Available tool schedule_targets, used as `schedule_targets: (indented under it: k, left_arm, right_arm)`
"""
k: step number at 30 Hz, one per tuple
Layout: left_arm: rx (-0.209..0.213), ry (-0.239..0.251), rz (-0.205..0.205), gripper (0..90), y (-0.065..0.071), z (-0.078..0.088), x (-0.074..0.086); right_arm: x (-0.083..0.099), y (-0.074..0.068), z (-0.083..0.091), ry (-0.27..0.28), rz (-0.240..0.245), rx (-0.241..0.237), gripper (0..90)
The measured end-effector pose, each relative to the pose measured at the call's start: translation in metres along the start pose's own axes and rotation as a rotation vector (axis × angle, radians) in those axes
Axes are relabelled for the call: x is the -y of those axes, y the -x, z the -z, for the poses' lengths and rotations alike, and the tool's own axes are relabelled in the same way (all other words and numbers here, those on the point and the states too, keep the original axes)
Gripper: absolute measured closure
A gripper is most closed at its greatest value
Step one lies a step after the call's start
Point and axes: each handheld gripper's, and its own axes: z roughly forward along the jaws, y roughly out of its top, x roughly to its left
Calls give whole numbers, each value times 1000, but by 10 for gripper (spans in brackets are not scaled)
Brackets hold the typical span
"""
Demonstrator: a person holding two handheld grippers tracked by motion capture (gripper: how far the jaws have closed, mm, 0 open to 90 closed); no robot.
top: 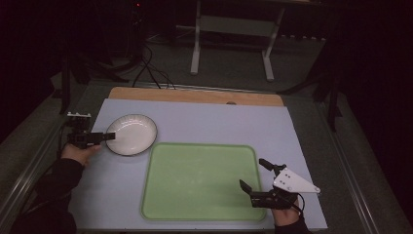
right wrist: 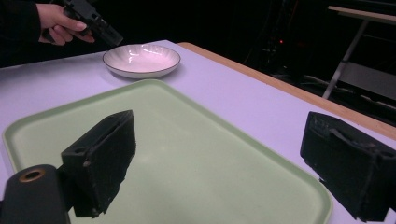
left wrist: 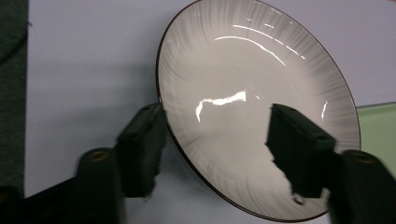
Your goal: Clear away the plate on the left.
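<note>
Straddling the near rim of the white bowl (left wrist: 243, 93), our left gripper (left wrist: 215, 140) has one jaw outside the rim over the pale table (left wrist: 84, 70) and the other over the bowl's glossy inside. The pads stand apart from the rim on both sides, so nothing is pinched; the jaws are partly spread. From the high view, the left gripper (top: 108, 136) reaches in from the bowl's left edge, with the bowl (top: 132, 134) sitting on the table's left part, just beyond the far left corner of the green tray (top: 199, 180).

Our right gripper (right wrist: 215, 158) hovers with its jaws wide apart and nothing between them, above the tray (right wrist: 196, 154). In the high view it (top: 253, 175) sits at the tray's near right corner, well apart from the bowl. A bare wooden strip (top: 195, 96) runs along the table's far edge.
</note>
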Motion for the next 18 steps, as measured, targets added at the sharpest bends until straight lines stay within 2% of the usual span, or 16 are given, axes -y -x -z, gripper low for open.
schedule_targets:
  k: [1,2,6,8,11,12,15,18]
  left_arm:
    - [11,-12,13,448,-3,-2,-1]
    - [-7,-17,17,461,-3,-3,-2]
    - [1,-28,40,532,-6,-6,-4]
    - [-15,-46,47,556,-7,-8,-6]
    - [-9,-68,79,600,-10,-12,-8]
    - [-9,-68,79,602,-10,-12,-8]
    - [-22,-70,117,660,-14,-15,-11]
    - [-16,-85,126,688,-15,-17,-12]
  right_arm:
    - [0,0,0,-1,-1,0,102]
    - [0,0,0,-3,-2,0,102]
    - [1,0,-1,-6,-4,-1,103]
    - [1,0,-1,-11,-4,-1,103]
    - [1,0,-2,-12,-5,-2,103]
    - [1,0,-2,-12,-5,-2,103]
    - [1,0,-2,-14,-8,-3,103]
    - [1,0,-2,-15,-8,-4,103]
